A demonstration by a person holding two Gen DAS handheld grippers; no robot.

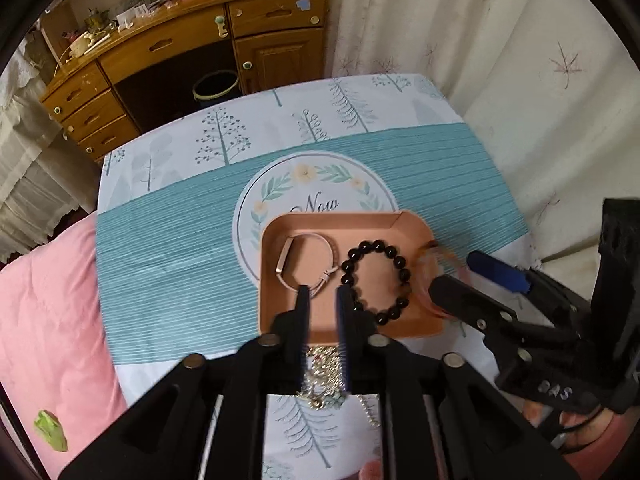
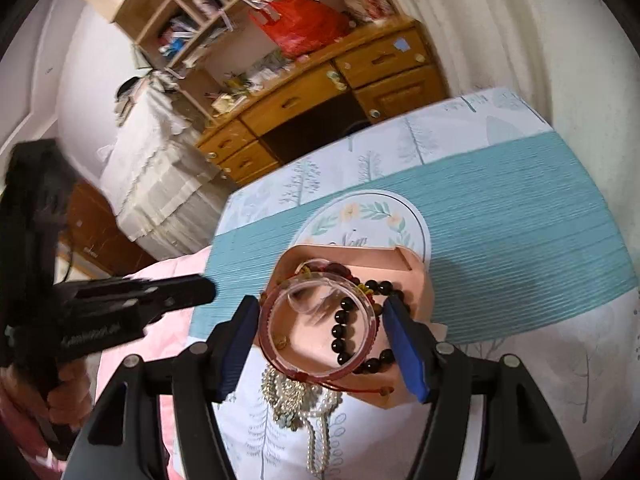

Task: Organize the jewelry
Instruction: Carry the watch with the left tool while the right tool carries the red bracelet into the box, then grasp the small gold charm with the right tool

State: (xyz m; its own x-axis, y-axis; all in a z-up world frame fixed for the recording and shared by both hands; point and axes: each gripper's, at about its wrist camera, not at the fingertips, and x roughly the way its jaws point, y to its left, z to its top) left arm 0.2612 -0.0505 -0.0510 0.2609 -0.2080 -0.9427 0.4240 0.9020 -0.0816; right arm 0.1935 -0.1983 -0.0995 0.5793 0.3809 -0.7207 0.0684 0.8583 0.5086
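Note:
A peach tray (image 1: 288,236) sits on the table and holds a pink band bracelet (image 1: 308,258) and a black bead bracelet (image 1: 376,280). My left gripper (image 1: 323,294) hovers over the tray's near part, jaws slightly apart and empty. A pile of pearl and gold necklaces (image 1: 324,376) lies on the cloth under it. My right gripper (image 2: 324,322) is shut on a clear reddish bangle (image 2: 316,330) and holds it above the tray (image 2: 416,276); in the left wrist view the bangle (image 1: 426,264) is blurred at the tray's right edge. The necklaces (image 2: 296,404) lie below.
The table has a teal and white tree-print cloth (image 1: 180,236). A pink quilt (image 1: 44,320) lies to the left. A wooden desk (image 1: 168,48) with a bin (image 1: 216,86) stands behind. Curtains (image 1: 520,80) hang at the right.

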